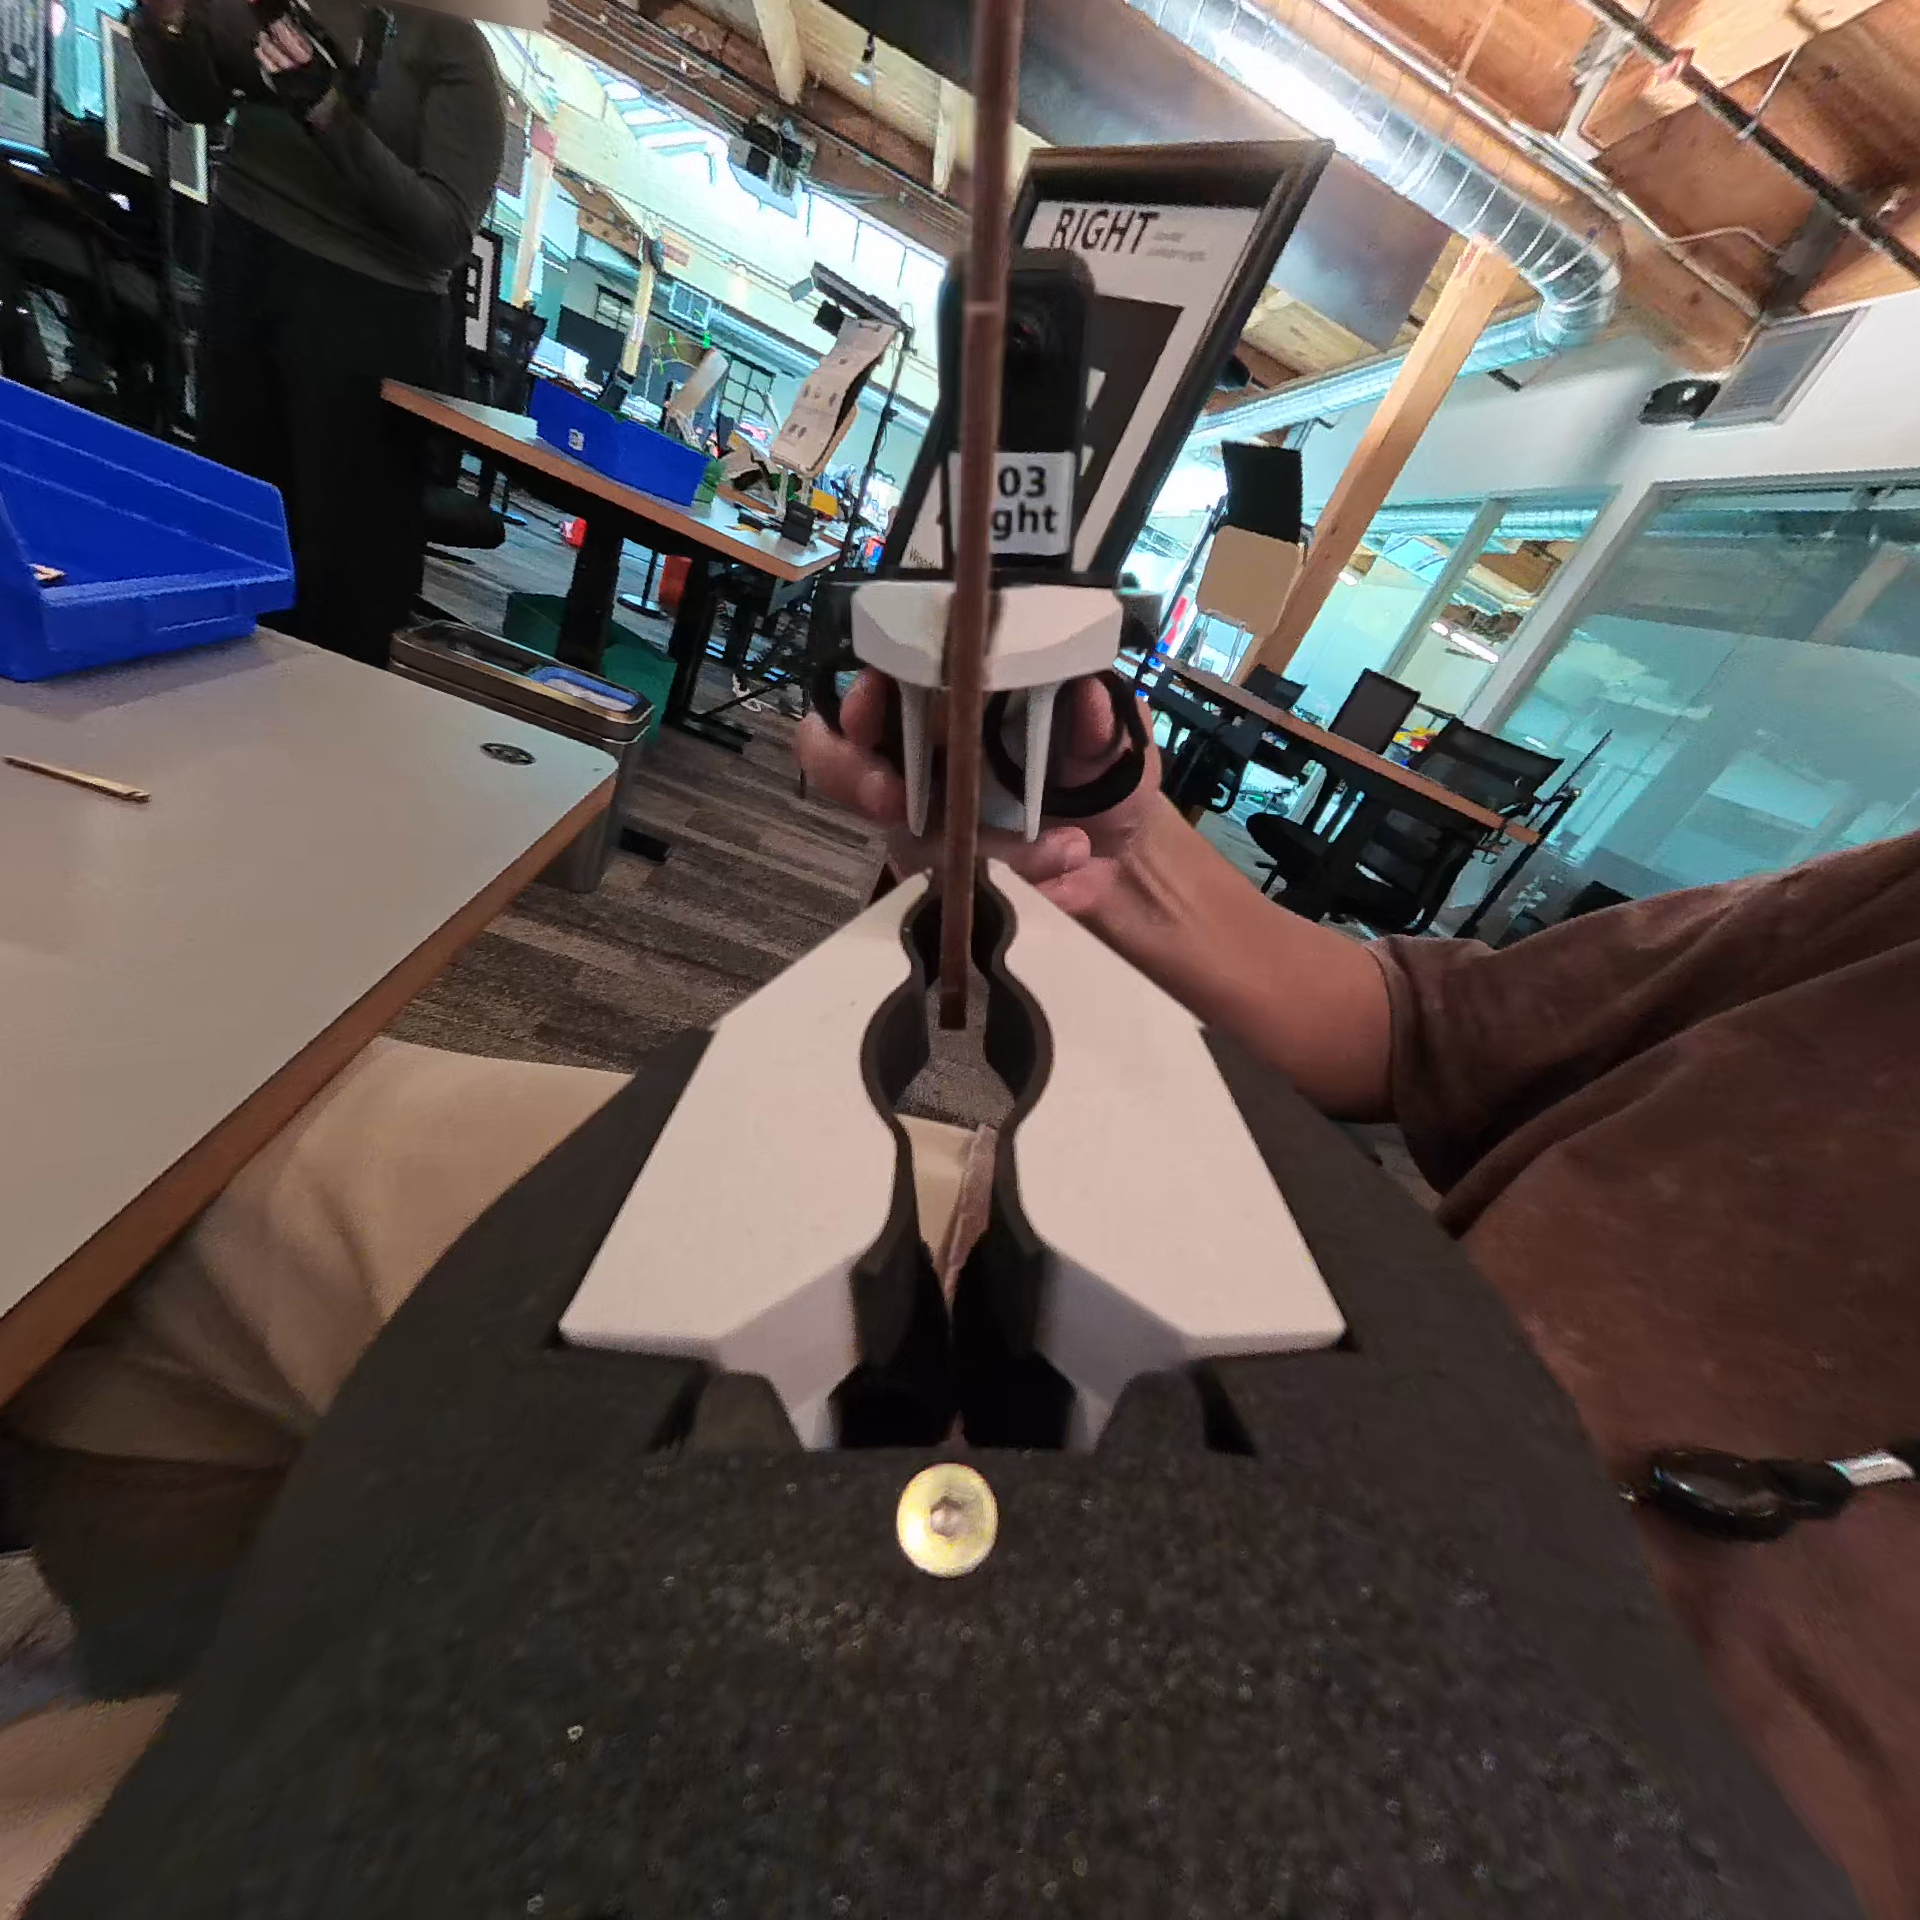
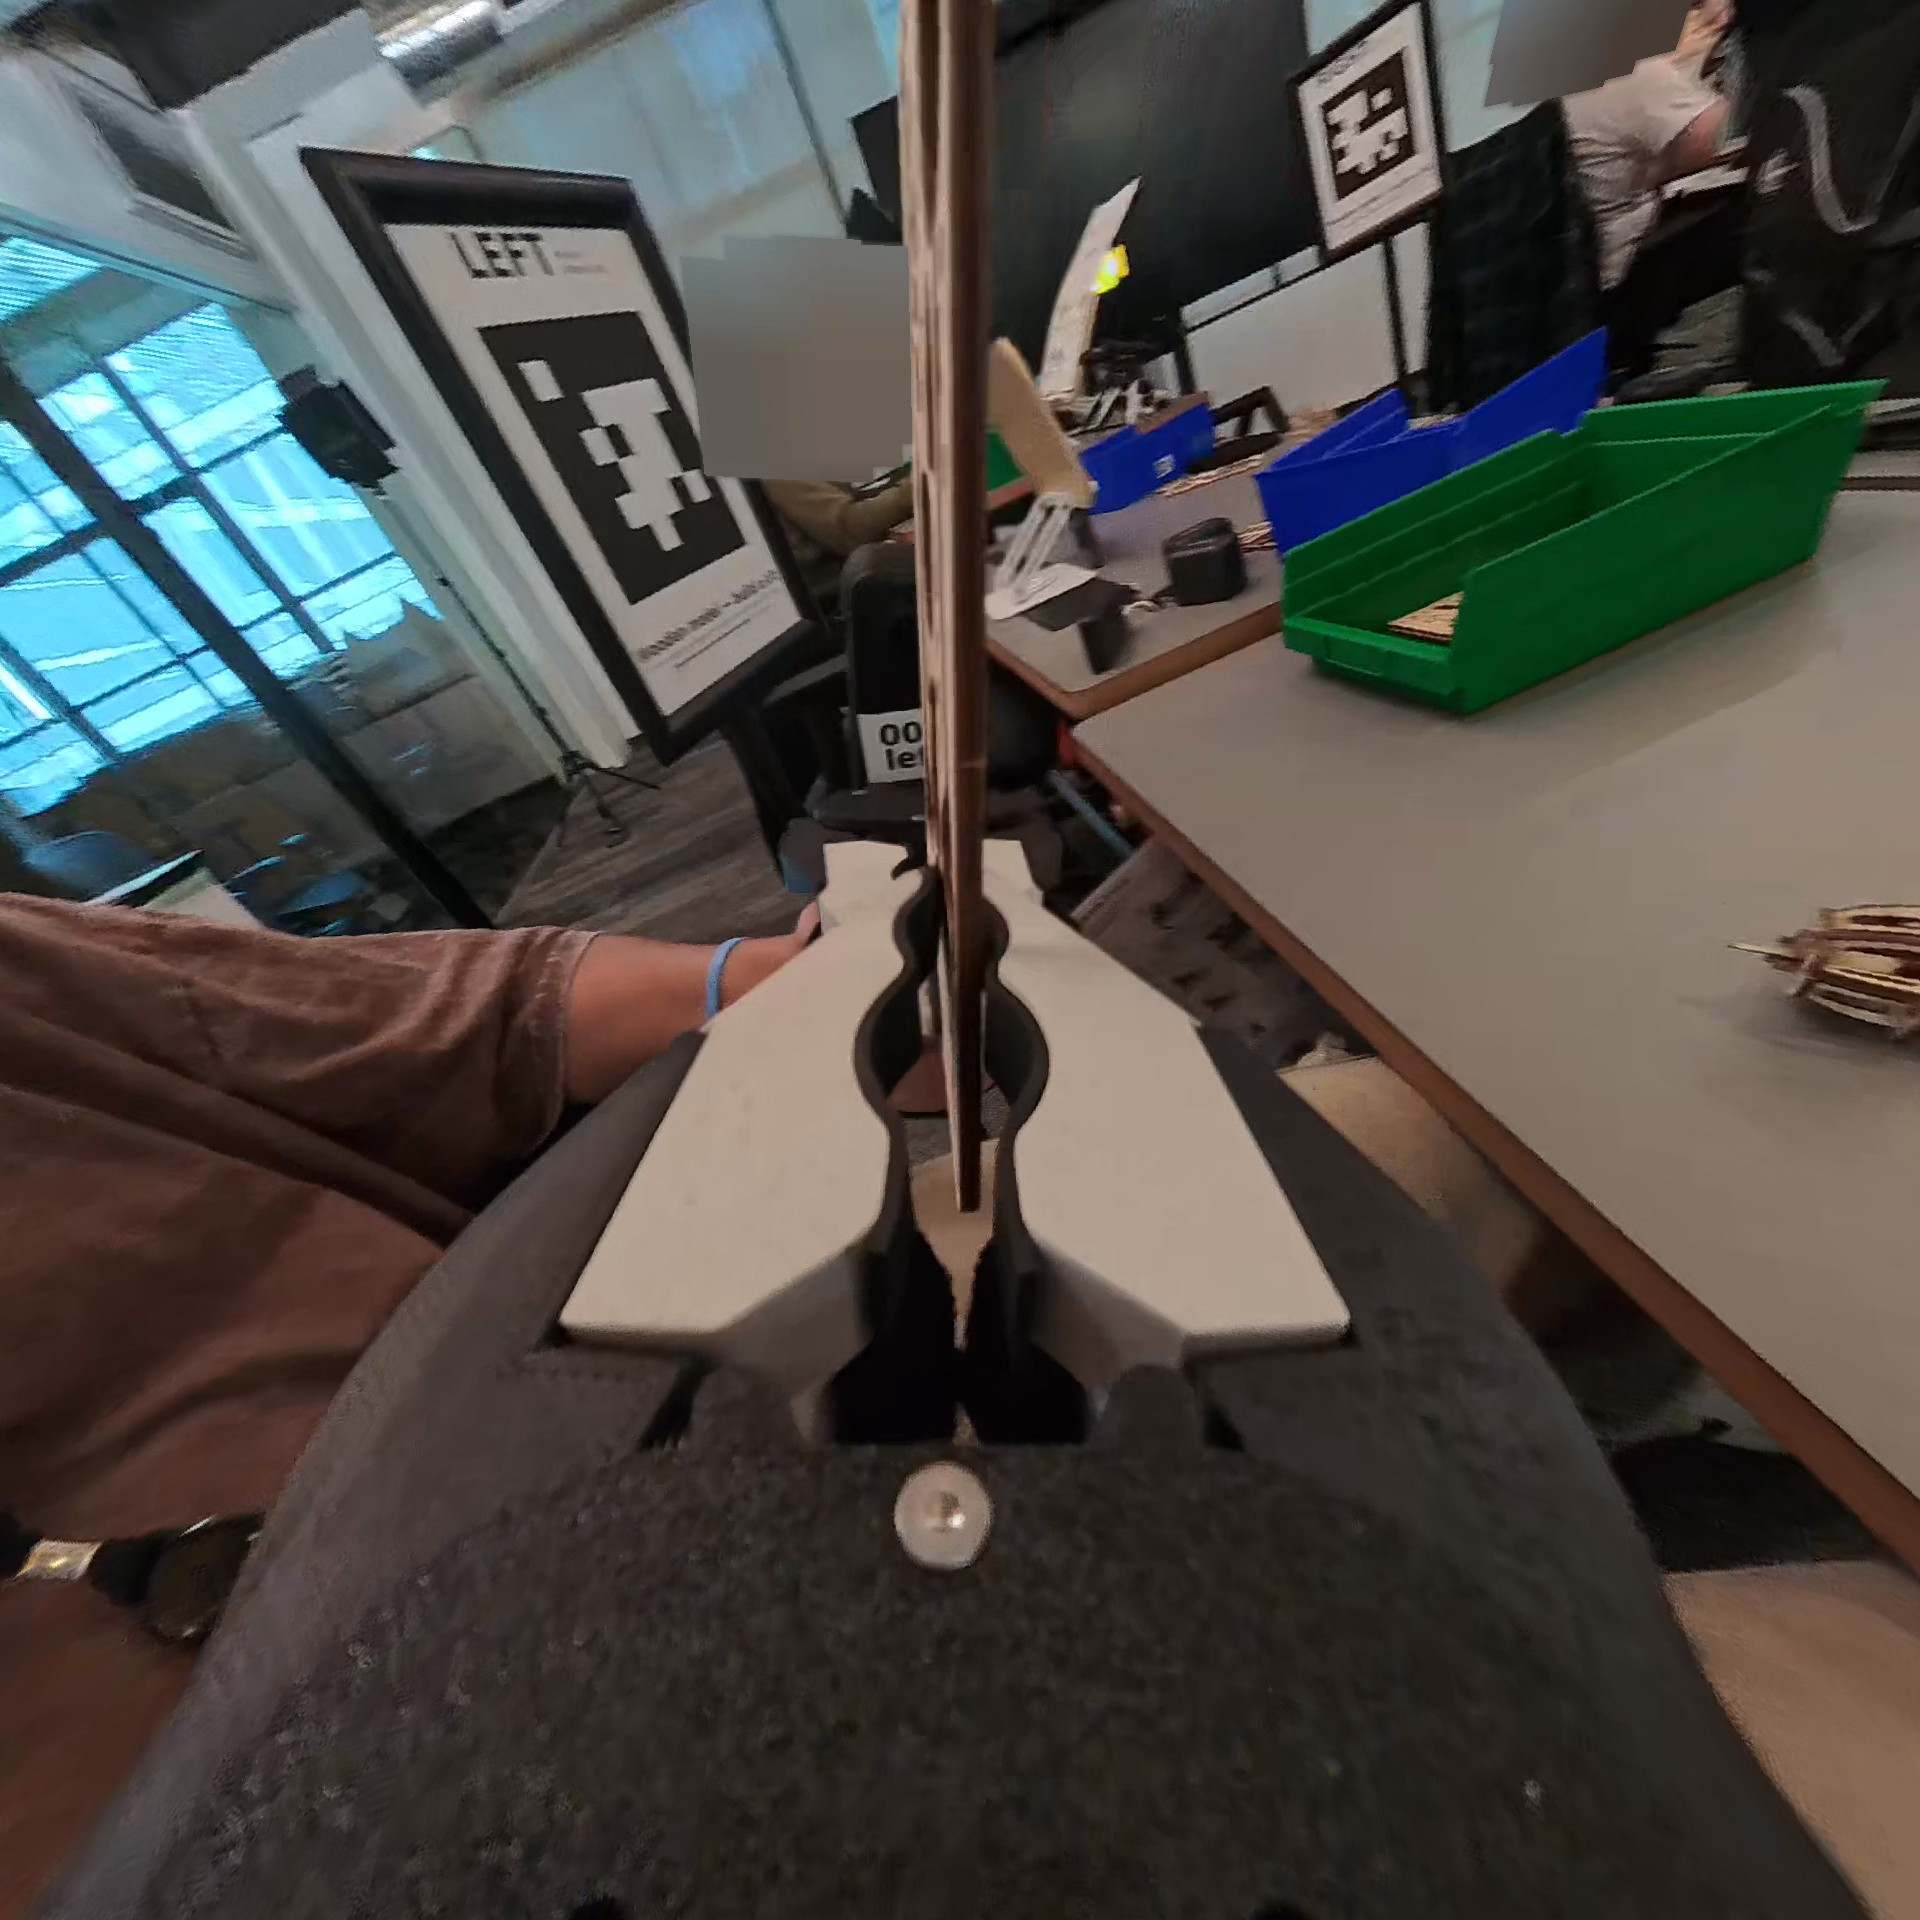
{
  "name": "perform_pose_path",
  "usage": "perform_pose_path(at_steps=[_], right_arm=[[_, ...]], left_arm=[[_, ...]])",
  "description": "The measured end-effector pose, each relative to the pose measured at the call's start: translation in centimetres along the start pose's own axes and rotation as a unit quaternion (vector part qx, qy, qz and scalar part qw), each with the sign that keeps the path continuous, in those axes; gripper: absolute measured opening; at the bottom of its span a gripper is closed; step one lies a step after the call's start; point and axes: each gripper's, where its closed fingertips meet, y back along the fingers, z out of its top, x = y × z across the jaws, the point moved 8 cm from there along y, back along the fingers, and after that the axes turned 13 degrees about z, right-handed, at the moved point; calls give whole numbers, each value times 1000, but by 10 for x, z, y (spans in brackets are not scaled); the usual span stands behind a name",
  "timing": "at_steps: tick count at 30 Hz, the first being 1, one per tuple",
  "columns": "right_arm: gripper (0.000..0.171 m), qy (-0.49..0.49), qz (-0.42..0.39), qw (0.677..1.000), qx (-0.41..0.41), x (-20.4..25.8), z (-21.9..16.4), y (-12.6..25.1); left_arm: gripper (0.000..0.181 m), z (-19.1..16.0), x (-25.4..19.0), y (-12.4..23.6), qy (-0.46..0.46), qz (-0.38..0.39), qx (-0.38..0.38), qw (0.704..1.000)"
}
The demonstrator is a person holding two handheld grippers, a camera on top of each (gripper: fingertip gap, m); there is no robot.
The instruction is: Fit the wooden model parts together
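Two grippers, one thin wooden sheet held up between them, clear of the table.

The left gripper (image 1: 956,914) and the right gripper (image 2: 961,935) face each other off the table's edge, each pinching the same wooden sheet (image 1: 982,416) edge-on near its lower end, fingers pressed in on it from both sides. Held upright like this, I'd guess, so a part can be worked loose or the two hands can brace it against bending; from here the sheet is only a dark line, so whether it is one layer or two pressed together I can't tell. On the grey table (image 2: 1558,987) lies one half-built wooden model (image 2: 1860,971), well apart from the grippers. I count one green bin (image 2: 1558,561), two blue bins behind it, and one loose wooden stick (image 1: 78,779) on the table.
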Motion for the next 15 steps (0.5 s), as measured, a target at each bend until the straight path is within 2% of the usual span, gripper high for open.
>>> perform_pose_path(at_steps=[2,8,12,15], right_arm=[[2,4,-6,1000,9,0,0,1],[9,87,-112,988,62,-3,2,-4],[10,37,-77,996,34,-3,2,-6],[25,-4,-36,999,8,-4,2,-5]], left_arm=[[1,-1,-1,-1,-2,1,1,1000],[2,-1,5,0,-4,28,-3,1000],[1,1,8,4,-7,23,-2,1000],[1,-1,11,4,4,27,3,1000]])
